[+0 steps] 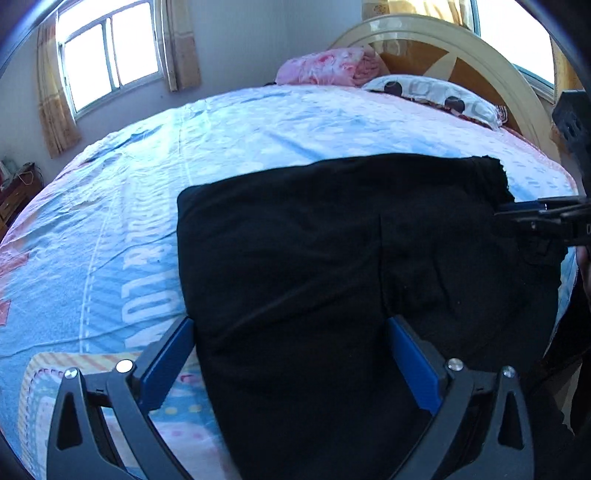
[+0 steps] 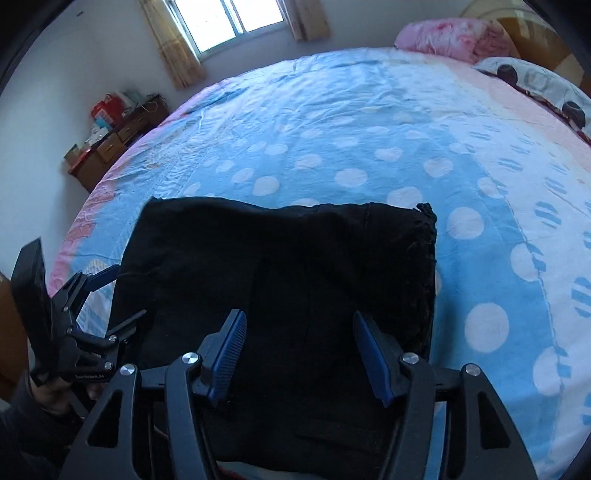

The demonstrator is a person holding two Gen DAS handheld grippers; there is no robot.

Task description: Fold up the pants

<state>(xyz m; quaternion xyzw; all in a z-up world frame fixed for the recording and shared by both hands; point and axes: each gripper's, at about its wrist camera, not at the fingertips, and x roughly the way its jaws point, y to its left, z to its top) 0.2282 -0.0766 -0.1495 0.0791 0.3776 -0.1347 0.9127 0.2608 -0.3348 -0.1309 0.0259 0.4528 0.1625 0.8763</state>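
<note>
The black pants (image 1: 332,258) lie folded into a compact rectangle on the blue dotted bedsheet (image 1: 147,166), near the bed's front edge. They also show in the right wrist view (image 2: 280,266). My left gripper (image 1: 291,325) is open, its blue pads (image 1: 170,354) spread wide over the pants' left part. It shows at the left of the right wrist view (image 2: 122,291). My right gripper (image 2: 299,317) is open above the pants' near edge, with nothing between its pads (image 2: 231,347). It enters the left wrist view from the right (image 1: 517,214).
A pink quilt (image 2: 454,33) and a patterned pillow (image 2: 539,85) lie at the bed's head by the wooden headboard (image 1: 461,59). A wooden dresser (image 2: 110,144) with clutter stands by the far wall under a curtained window (image 2: 232,22).
</note>
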